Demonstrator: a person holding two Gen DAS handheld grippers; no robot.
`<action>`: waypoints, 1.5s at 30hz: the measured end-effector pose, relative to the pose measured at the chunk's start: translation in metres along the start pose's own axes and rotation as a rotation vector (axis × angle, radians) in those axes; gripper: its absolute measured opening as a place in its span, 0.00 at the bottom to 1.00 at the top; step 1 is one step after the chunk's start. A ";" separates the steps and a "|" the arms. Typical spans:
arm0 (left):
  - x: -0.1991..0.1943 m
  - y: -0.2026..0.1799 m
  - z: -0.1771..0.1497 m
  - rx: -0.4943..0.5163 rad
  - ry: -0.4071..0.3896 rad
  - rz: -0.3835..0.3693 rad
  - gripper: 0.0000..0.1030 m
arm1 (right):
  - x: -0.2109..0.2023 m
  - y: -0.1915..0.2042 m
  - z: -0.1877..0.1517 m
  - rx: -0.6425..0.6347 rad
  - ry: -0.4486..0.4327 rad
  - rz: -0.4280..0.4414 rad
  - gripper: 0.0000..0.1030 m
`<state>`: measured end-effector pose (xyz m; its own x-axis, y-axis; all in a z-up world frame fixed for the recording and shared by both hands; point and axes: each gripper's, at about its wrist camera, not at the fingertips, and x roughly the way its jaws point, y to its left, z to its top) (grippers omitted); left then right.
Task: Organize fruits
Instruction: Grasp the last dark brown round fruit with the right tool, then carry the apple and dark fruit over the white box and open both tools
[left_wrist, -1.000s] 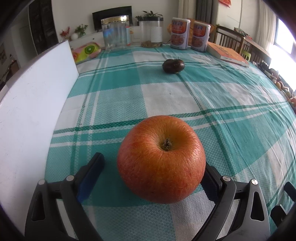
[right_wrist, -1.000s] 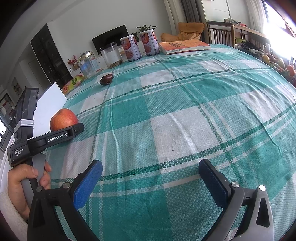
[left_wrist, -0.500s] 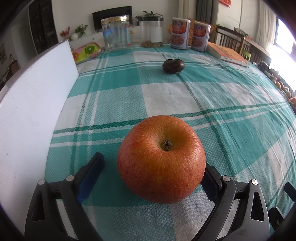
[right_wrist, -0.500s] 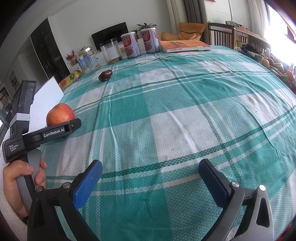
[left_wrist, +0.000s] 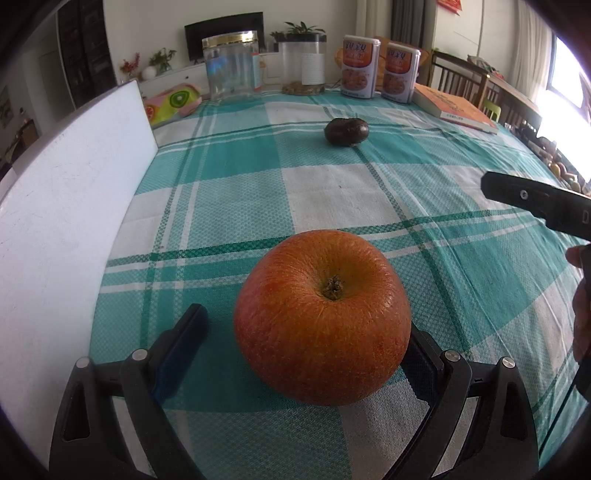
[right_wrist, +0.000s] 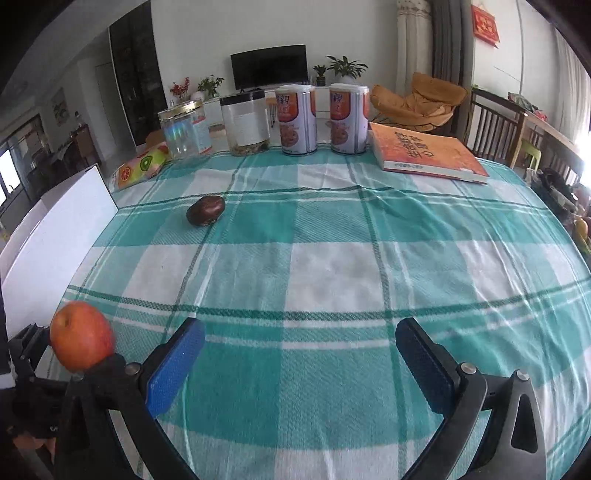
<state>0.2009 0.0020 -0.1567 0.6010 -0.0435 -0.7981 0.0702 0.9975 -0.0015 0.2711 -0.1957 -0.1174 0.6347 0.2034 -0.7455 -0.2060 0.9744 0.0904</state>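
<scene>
The left hand-held gripper (left_wrist: 301, 354) is seen spread around the apple (left_wrist: 322, 316); the right pad appears to touch it, with a gap at the left pad. The right hand-held gripper (right_wrist: 300, 363) is spread wide over bare checked cloth on the counter (right_wrist: 332, 273). A dark fruit (right_wrist: 205, 209) lies at 11 o'clock. Lettering on the two cans (right_wrist: 298, 118) and orange book (right_wrist: 424, 151) cannot be read. A white board (left_wrist: 66, 206) borders the counter's left edge.

Count: 1 apple (left_wrist: 322, 316), 1 dark brown fruit (right_wrist: 205, 210), 2 printed tins (right_wrist: 297, 119), 2 clear jars (right_wrist: 184, 128), 1 orange book (right_wrist: 424, 151), 1 fruit-print pack (right_wrist: 142, 165), 1 white board (left_wrist: 62, 206). All on 1 checked tablecloth (right_wrist: 332, 266).
</scene>
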 end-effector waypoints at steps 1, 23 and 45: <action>0.000 0.001 0.000 -0.001 0.000 -0.001 0.94 | 0.016 0.008 0.014 -0.019 0.004 0.039 0.96; 0.000 0.001 0.000 0.000 0.000 0.000 0.95 | -0.024 0.002 -0.032 0.156 0.008 0.161 0.47; -0.047 0.015 -0.014 -0.114 0.051 -0.203 0.69 | -0.145 0.011 -0.166 0.263 -0.124 0.036 0.47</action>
<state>0.1624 0.0200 -0.1278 0.5427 -0.2436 -0.8038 0.0931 0.9686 -0.2306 0.0536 -0.2307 -0.1179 0.7198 0.2325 -0.6541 -0.0401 0.9546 0.2951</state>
